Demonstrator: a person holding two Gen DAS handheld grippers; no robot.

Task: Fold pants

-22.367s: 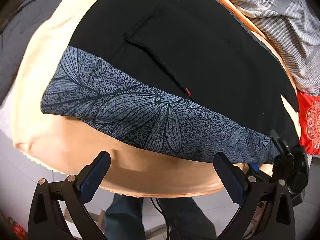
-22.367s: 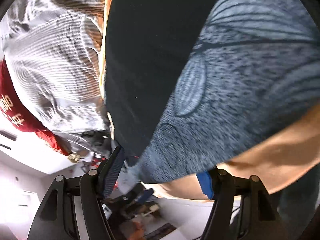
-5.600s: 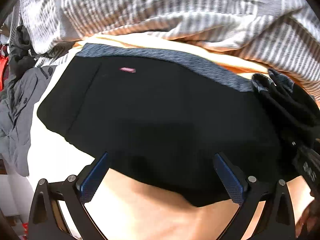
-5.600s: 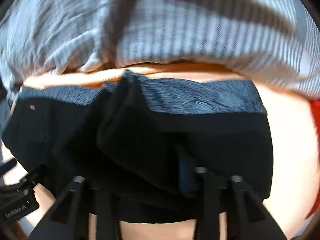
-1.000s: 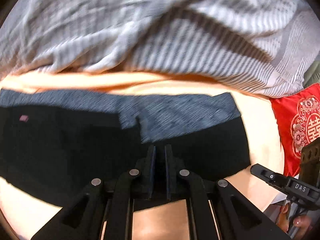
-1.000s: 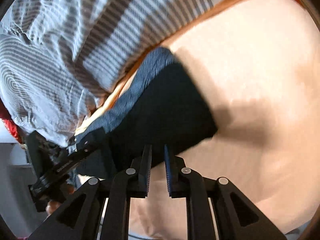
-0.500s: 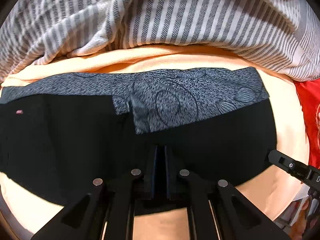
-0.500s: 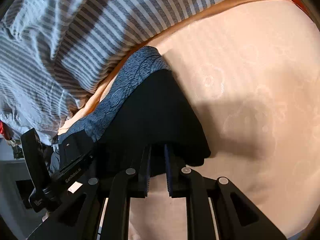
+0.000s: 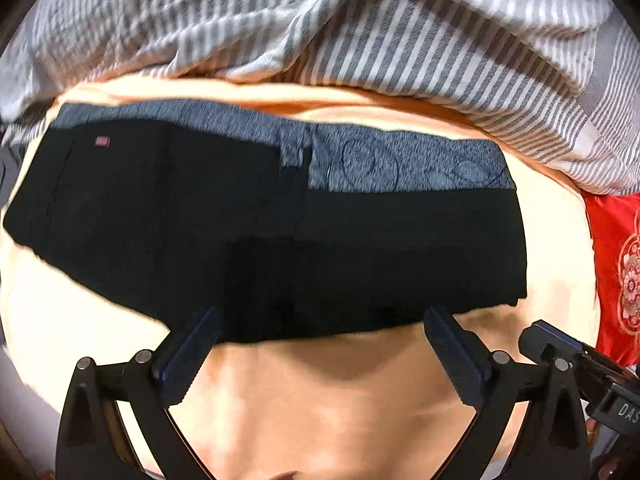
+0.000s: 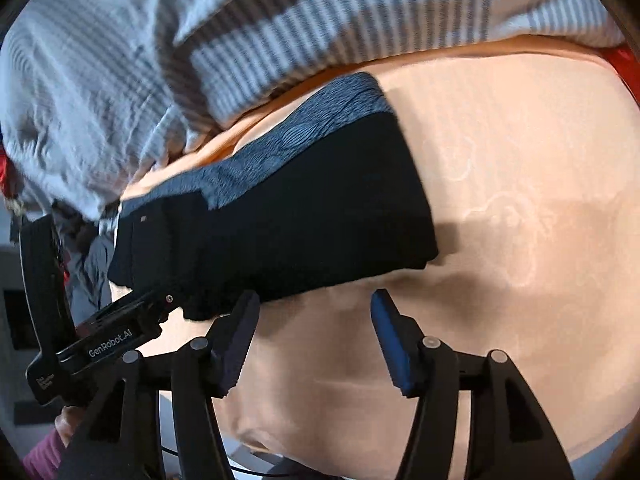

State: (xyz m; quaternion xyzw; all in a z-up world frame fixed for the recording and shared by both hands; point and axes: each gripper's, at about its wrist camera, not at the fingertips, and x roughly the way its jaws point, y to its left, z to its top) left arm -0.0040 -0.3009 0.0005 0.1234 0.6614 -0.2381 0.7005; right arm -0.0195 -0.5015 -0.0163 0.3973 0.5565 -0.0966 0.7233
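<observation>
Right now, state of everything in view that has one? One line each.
pants: folded, lying flat on the peach sheet, patterned band along the far edge, no gripper touching them
left gripper: jaws opening, nothing between them
right gripper: jaws opening, nothing between them
striped blanket: bunched up behind the pants
red cushion: at the sheet's edge, mostly cut off

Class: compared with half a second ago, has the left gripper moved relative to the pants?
Yes. The left gripper has drawn back from the pants toward their near edge, jaws opening, nothing between them.
</observation>
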